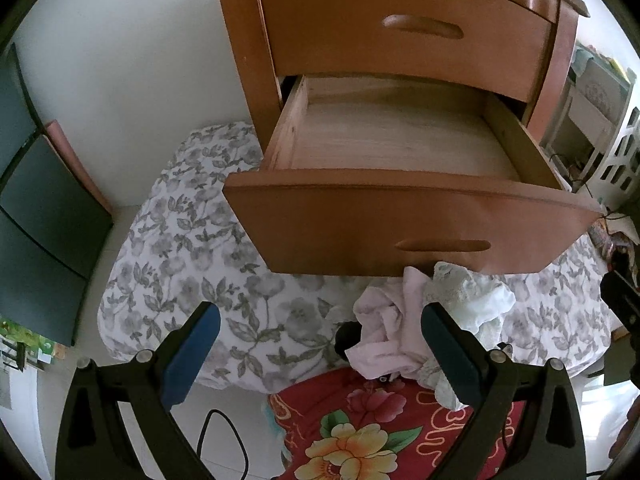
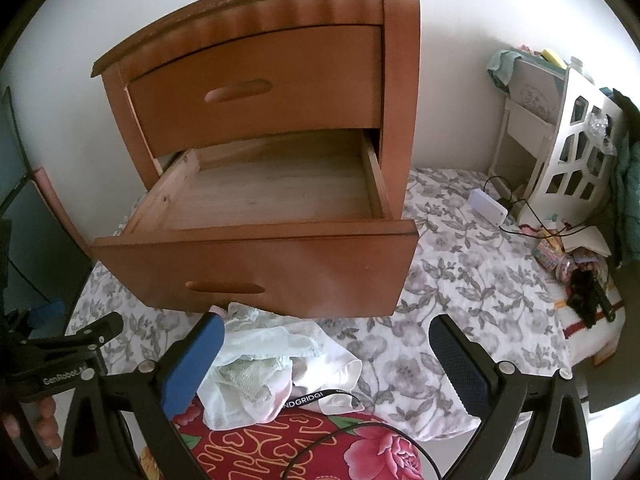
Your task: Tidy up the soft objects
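Bedroom corner, white wall behind; grey floral bedsheet [image 2: 460, 280] as working surface, red flowered blanket [image 2: 280, 448] at near edge.

Item 1: wooden nightstand [image 2: 260, 80]; upper drawer closed, lower drawer [image 2: 264, 196] pulled fully out and bare inside, presumably readied to receive the soft goods.

Item 2: heap of crumpled garments, pink [image 1: 384, 336] and pale green lace [image 1: 476, 300], lying just below the drawer front.

Item 3: left gripper [image 1: 320, 356] and right gripper [image 2: 326, 364], both spread wide, holding nothing, poised over the heap.
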`<state>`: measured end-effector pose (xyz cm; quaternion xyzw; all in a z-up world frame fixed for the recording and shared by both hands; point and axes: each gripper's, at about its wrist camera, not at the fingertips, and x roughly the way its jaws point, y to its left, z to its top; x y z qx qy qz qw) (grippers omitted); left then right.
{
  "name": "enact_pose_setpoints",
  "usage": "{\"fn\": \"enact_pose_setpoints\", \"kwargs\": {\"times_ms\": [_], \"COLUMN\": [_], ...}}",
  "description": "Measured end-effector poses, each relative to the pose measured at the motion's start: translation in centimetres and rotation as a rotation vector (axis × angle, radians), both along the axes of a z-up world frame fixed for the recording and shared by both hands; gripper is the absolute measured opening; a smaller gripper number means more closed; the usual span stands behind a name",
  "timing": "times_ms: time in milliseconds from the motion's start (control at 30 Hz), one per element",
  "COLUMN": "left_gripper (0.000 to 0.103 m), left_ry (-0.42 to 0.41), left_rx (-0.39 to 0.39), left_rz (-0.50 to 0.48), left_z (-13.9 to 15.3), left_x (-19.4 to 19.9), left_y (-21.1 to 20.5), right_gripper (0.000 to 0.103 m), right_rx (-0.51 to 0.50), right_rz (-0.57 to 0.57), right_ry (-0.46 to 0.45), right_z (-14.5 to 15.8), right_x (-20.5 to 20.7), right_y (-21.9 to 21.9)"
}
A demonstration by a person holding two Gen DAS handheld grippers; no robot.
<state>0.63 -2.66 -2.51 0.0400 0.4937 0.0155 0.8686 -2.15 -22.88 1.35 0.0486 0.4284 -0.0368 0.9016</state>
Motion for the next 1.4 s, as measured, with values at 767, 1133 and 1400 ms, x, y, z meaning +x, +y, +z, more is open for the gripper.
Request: {"fn": "enact_pose_setpoints", "kwargs": {"times_ms": [767, 1133, 1400], "left_gripper": [0.100, 0.100, 0.100], "left_ry": [-0.009, -0.008, -0.011], "left_rx": [-0.026, -0.028, -0.035], "left_rz": [-0.031, -0.032, -0.026], "left_z": [0.16, 0.10, 0.13], "left_x": [-0.37, -0.39, -0.37], "left_y": [-0.38, -0.34, -0.18], "right_gripper": [0.103, 0.103, 0.103], "right_rx": [-0.005, -0.005, -0.005], "right_rz": [0.004, 0.004, 0.005], "right_ry": [-0.008, -0.007, -0.007], "right_z": [0.52, 0.50, 0.49], "right_x": [-0.15, -0.14, -0.14], "right_y": [0.21, 0.23, 0.23]}}
